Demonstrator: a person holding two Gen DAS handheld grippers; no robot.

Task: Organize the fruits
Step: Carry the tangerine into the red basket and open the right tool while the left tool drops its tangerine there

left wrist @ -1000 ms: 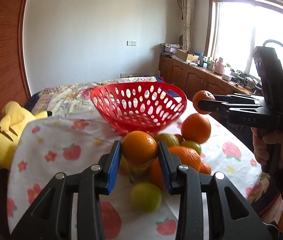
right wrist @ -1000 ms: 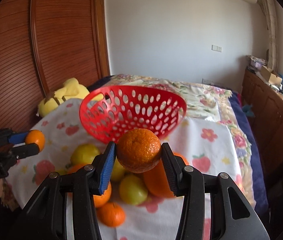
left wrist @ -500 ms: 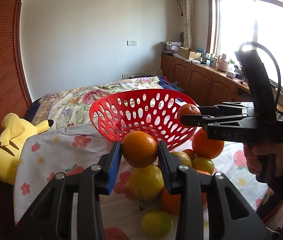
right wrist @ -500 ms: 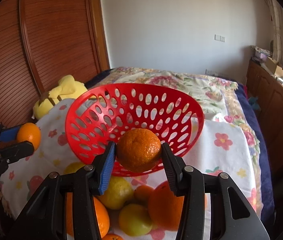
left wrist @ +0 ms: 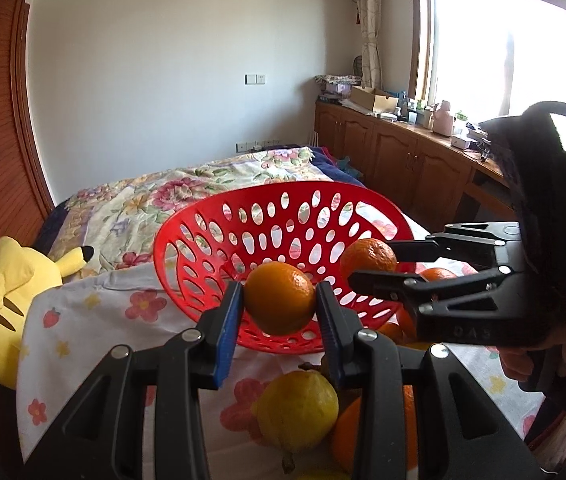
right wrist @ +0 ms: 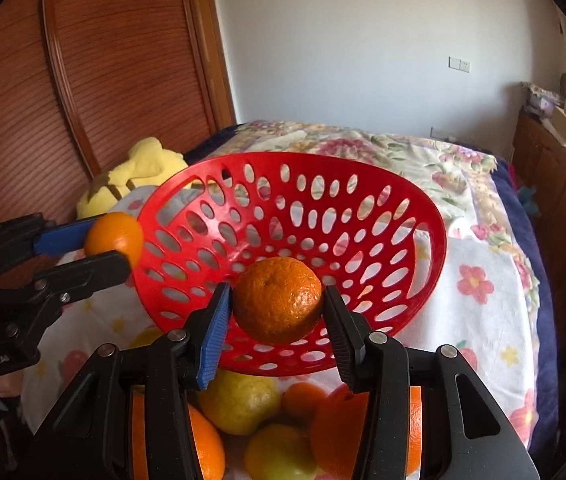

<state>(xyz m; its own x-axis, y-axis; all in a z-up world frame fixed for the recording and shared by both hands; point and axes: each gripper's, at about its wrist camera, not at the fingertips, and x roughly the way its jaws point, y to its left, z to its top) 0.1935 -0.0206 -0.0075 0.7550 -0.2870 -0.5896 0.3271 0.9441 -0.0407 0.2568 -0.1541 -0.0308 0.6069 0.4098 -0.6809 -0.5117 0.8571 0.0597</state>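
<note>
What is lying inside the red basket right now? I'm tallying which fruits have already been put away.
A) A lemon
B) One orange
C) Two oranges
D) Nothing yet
D: the red basket shows only bare perforated plastic inside, while the left tongs and the right tongs are each shut on an orange held in front of it, not in it.

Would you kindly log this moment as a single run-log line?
left gripper: shut on orange | right gripper: shut on mandarin | red basket: empty | phase: carry to basket
</note>
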